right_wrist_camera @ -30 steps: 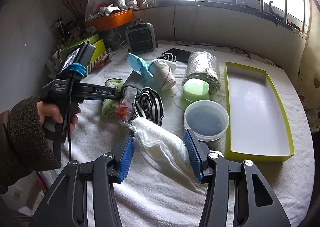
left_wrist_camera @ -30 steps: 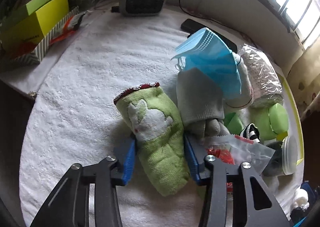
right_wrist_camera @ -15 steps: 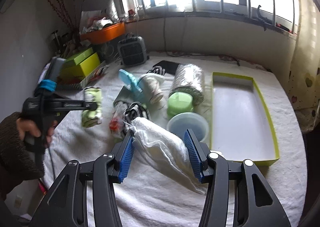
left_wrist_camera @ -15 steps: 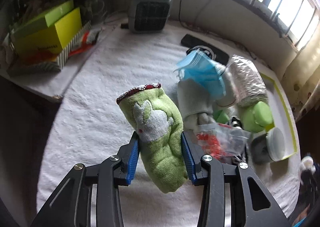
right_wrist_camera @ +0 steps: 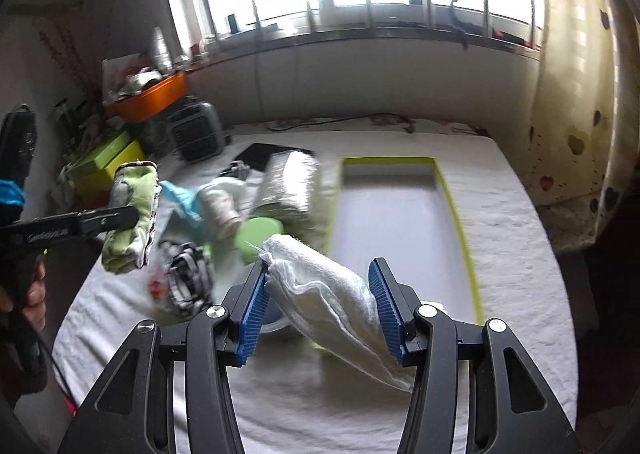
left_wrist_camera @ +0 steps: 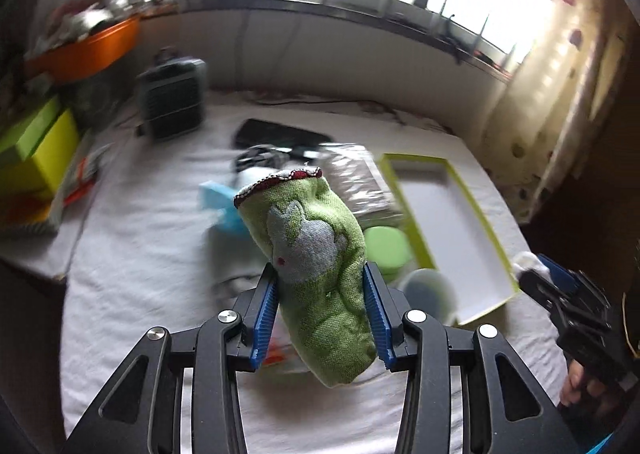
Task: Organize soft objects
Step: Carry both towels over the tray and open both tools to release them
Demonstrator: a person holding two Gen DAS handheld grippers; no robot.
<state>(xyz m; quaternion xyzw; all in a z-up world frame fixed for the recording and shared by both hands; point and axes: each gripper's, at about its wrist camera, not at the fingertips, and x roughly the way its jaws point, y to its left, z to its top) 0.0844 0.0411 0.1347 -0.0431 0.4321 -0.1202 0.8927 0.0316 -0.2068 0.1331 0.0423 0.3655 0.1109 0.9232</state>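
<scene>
My left gripper (left_wrist_camera: 322, 314) is shut on a rolled green cloth (left_wrist_camera: 316, 266) with a grey rabbit print and red trim, held up in the air above the table. The cloth also shows in the right wrist view (right_wrist_camera: 130, 213), at the left. My right gripper (right_wrist_camera: 320, 310) is shut on a rolled white towel (right_wrist_camera: 332, 298) and holds it above the table, near the front left corner of a yellow-green tray (right_wrist_camera: 460, 221). The tray (left_wrist_camera: 476, 209) is white inside and holds nothing.
On the white-covered table lie a blue face mask (right_wrist_camera: 180, 199), a foil-wrapped roll (right_wrist_camera: 290, 181), a green lid (left_wrist_camera: 386, 248), a striped black-and-white cloth (right_wrist_camera: 188, 278) and a black phone (left_wrist_camera: 276, 135). A small heater (left_wrist_camera: 172, 101) and yellow-green boxes (left_wrist_camera: 36, 149) stand at the back left.
Both grippers have lifted their cloths higher off the table. The left gripper has swung right, so the tray has come into its view. The right gripper has moved up and toward the tray.
</scene>
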